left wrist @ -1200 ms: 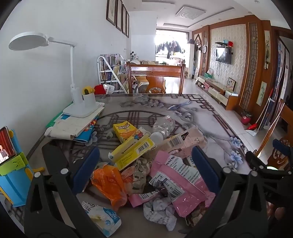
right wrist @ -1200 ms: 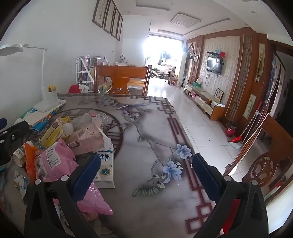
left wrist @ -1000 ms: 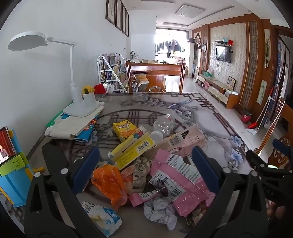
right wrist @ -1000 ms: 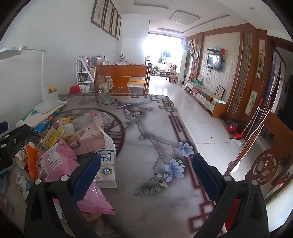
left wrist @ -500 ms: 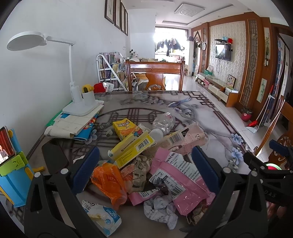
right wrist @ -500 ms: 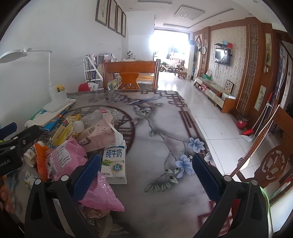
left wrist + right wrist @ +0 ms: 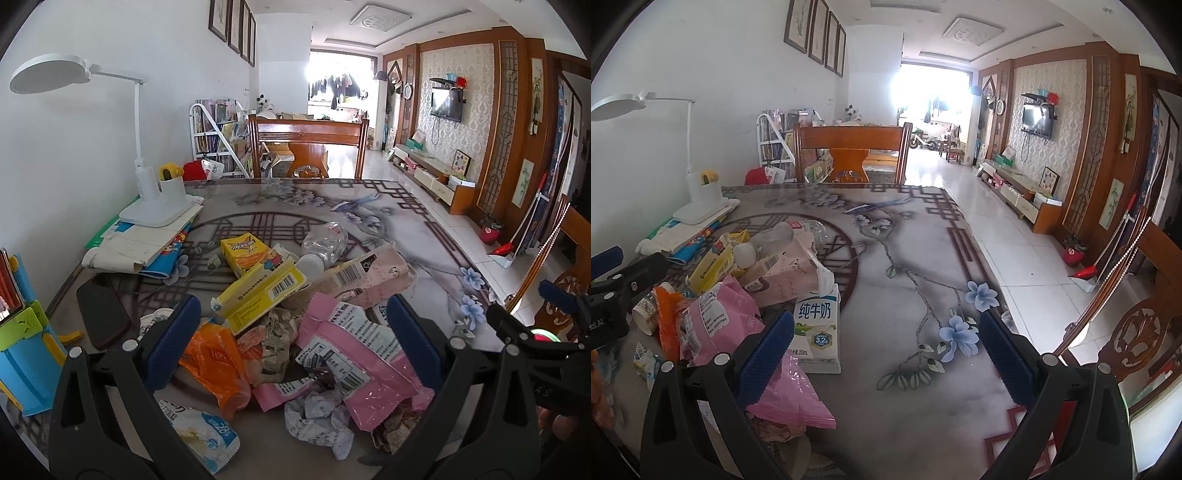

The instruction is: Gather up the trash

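Trash lies heaped on the tabletop, straight under my left hand-held gripper, whose blue pads stand wide apart with nothing between them but the pile below. An orange wrapper sits by the pad at 9 o'clock, a pink bag by the pad at 3 o'clock, and a crumpled paper lies at 6 o'clock. A yellow box rests at 12 o'clock, with a crushed bottle beyond it.

My right hand-held gripper is also spread open and empty, over bare tabletop beside the heap. A milk carton lies just inside its 9 o'clock pad, touching a pink bag at 7 o'clock. A blue flower print shows toward 3 o'clock. A lamp stands far off at 10 o'clock, on papers.
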{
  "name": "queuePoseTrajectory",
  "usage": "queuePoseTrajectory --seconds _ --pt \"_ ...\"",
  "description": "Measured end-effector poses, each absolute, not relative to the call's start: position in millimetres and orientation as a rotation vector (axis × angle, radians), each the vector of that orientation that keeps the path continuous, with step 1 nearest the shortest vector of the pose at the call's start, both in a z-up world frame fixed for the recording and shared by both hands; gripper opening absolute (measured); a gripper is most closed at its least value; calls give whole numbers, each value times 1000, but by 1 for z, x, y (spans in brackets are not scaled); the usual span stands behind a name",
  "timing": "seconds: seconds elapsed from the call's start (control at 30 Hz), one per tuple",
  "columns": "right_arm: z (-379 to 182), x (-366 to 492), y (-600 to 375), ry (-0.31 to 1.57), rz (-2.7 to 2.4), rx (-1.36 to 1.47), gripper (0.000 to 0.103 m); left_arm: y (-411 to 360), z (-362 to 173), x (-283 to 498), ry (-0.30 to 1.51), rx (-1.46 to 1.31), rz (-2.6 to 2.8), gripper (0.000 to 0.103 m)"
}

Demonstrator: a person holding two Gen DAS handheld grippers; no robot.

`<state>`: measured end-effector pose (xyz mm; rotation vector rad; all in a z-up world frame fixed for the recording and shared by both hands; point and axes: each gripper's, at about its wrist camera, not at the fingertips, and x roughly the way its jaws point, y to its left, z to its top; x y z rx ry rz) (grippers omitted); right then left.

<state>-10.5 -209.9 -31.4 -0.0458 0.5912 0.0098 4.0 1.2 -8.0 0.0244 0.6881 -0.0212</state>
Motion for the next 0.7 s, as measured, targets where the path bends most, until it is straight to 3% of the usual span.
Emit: queuePoseTrajectory --seconds 0.2,0.5,0.7 --pt "-33 -9 -210 606 23 -40 96 0 -9 4 650 44 -29 99" --pt "-38 -6 -208 639 74 -2 96 53 -23 33 775 -37 -19 99" --pt "-42 -2 -205 688 144 55 96 137 -57 74 982 -230 129 74"
